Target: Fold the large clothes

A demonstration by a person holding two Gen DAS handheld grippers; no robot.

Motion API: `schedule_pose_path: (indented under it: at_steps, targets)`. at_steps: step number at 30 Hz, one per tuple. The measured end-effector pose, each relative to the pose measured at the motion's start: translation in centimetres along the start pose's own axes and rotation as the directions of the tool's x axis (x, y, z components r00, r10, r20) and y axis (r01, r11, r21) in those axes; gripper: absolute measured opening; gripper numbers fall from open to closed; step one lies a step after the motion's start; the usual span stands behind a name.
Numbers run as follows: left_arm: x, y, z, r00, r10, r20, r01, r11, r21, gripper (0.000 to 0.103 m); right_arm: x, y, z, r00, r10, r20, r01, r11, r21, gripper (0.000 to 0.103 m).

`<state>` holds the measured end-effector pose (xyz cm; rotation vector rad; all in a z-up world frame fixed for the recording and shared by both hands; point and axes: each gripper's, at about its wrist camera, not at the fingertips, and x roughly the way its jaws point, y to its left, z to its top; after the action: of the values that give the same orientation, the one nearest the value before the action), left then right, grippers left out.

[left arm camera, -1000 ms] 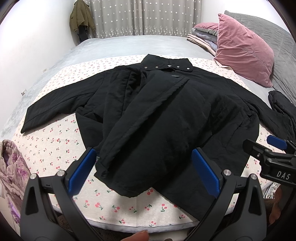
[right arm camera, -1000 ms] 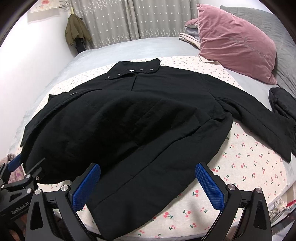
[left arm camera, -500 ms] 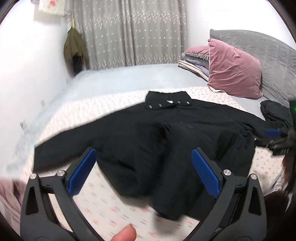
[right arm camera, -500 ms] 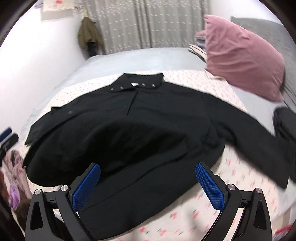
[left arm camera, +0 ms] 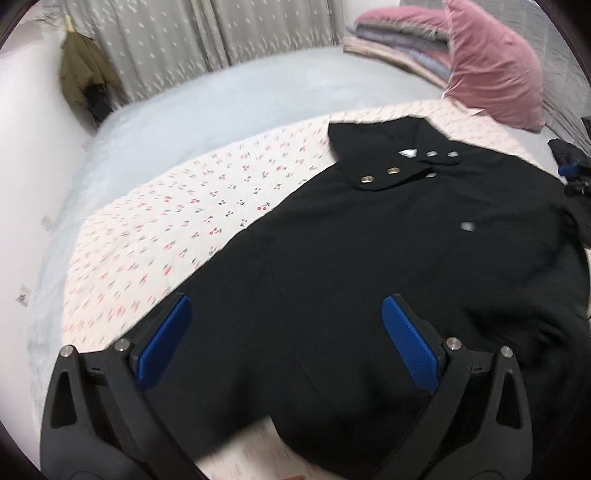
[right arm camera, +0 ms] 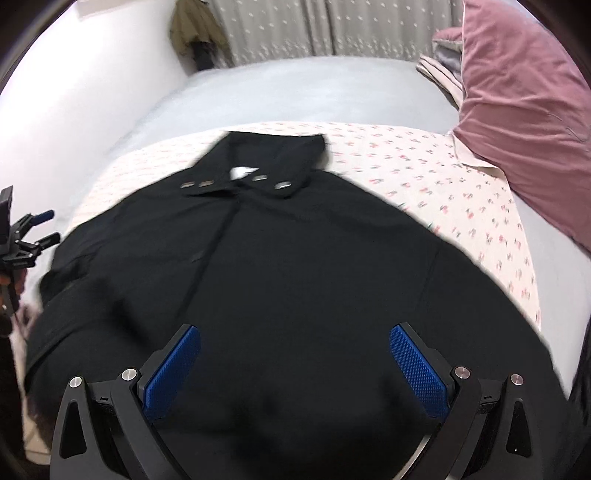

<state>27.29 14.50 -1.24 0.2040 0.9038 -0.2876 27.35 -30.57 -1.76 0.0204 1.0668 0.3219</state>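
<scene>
A large black jacket (left arm camera: 388,258) lies spread on the cherry-print sheet (left arm camera: 177,229), its snap-button collar (left arm camera: 402,158) at the far end. My left gripper (left arm camera: 288,343) hovers open over the jacket's left side, blue pads wide apart and nothing between them. In the right wrist view the same jacket (right arm camera: 295,277) fills the lower frame, collar (right arm camera: 258,173) away from me. My right gripper (right arm camera: 295,365) is open above the jacket's lower right part, holding nothing. The other gripper (right arm camera: 26,236) shows small at the left edge. Both views are motion-blurred.
A pink pillow (left arm camera: 495,62) and folded bedding (left arm camera: 399,40) lie at the bed's far right. An olive coat (left arm camera: 85,70) hangs on the wall by grey curtains (left arm camera: 221,33). Grey bedcover (right arm camera: 295,92) stretches beyond the sheet. A dark garment (left arm camera: 569,155) lies at the right edge.
Both grippers have moved forward and lower over the jacket, which now looms larger. The left view has swung over the jacket's left side. Both jaws stay open.
</scene>
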Motion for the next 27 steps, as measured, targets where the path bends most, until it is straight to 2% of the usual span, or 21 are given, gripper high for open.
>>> schedule_pose_path:
  at_steps: [3, 6, 9, 12, 13, 14, 15, 16, 17, 18, 19, 20, 21, 23, 25, 27]
  targets:
    - [5.6, 2.7, 2.7, 0.998, -0.034, -0.046, 0.033, 0.999, -0.014, 0.101, 4.3, -2.7, 3.3, 0.999, -0.036, -0.020, 0.036, 0.999, -0.003, 0.103]
    - [10.6, 5.1, 4.5, 0.993, -0.099, -0.069, 0.092, 0.991, -0.094, 0.096, 8.8, -4.9, 6.2, 0.996, -0.069, -0.053, 0.069, 0.998, -0.012, 0.103]
    - [14.7, 6.0, 5.5, 0.978, -0.194, -0.080, 0.181, 0.972, -0.150, 0.096, 12.6, -6.2, 8.4, 0.992, -0.107, -0.069, 0.104, 0.993, -0.054, 0.103]
    - [17.6, 6.2, 5.7, 0.963, -0.246, -0.112, 0.224, 0.958, -0.181, 0.095, 15.7, -7.4, 9.7, 0.990, -0.113, -0.080, 0.108, 0.992, -0.061, 0.103]
    - [17.9, 6.0, 5.6, 0.963, -0.243, -0.113, 0.220, 0.958, -0.184, 0.095, 16.5, -7.8, 9.8, 0.992, -0.094, -0.089, 0.090, 0.995, -0.047, 0.101]
    - [17.8, 5.6, 5.4, 0.968, -0.226, -0.106, 0.205, 0.962, -0.179, 0.092, 17.0, -8.1, 9.7, 0.993, -0.073, -0.092, 0.071, 0.997, -0.026, 0.100]
    - [17.6, 5.6, 5.3, 0.970, -0.219, -0.107, 0.199, 0.964, -0.175, 0.082, 17.1, -8.3, 9.5, 0.995, -0.068, -0.069, 0.068, 0.998, -0.010, 0.099]
    - [17.2, 5.4, 5.0, 0.973, -0.206, -0.108, 0.186, 0.968, -0.170, 0.075, 16.9, -8.0, 9.3, 0.997, -0.060, -0.044, 0.060, 0.998, -0.011, 0.089]
    - [16.9, 5.4, 4.8, 0.975, -0.193, -0.112, 0.171, 0.970, -0.175, 0.059, 16.6, -7.6, 9.0, 0.998, -0.050, -0.028, 0.049, 0.999, -0.017, 0.075]
    - [16.5, 5.8, 4.4, 0.975, -0.189, -0.117, 0.163, 0.965, -0.204, 0.042, 16.2, -7.2, 8.7, 0.999, -0.043, -0.014, 0.042, 0.999, -0.020, 0.065]
    - [16.2, 6.0, 4.2, 0.971, -0.208, -0.115, 0.175, 0.954, -0.245, 0.033, 15.8, -6.8, 8.3, 0.999, -0.043, -0.007, 0.043, 0.999, -0.023, 0.044]
    - [15.9, 6.4, 3.9, 0.967, -0.231, -0.110, 0.191, 0.938, -0.290, 0.019, 15.5, -6.4, 8.0, 0.999, -0.051, -0.002, 0.051, 0.998, -0.026, 0.024]
    - [15.1, 6.2, 3.5, 0.973, -0.215, -0.085, 0.177, 0.928, -0.328, 0.017, 15.1, -5.8, 7.7, 0.998, -0.069, 0.006, 0.069, 0.997, -0.029, 0.017]
    - [13.6, 4.7, 4.0, 0.993, -0.107, -0.048, 0.089, 0.953, -0.290, 0.014, 14.0, -4.6, 7.4, 0.988, -0.147, 0.043, 0.148, 0.989, -0.021, 0.011]
    - [12.1, 4.1, 5.1, 0.999, -0.040, 0.013, 0.042, 0.959, -0.279, 0.013, 12.7, -2.6, 8.1, 0.960, -0.257, 0.112, 0.263, 0.964, -0.041, 0.010]
    - [10.3, 4.7, 6.4, 0.995, -0.005, 0.098, 0.033, 0.956, -0.292, 0.013, 11.3, -0.7, 9.3, 0.929, -0.314, 0.196, 0.331, 0.942, -0.061, 0.009]
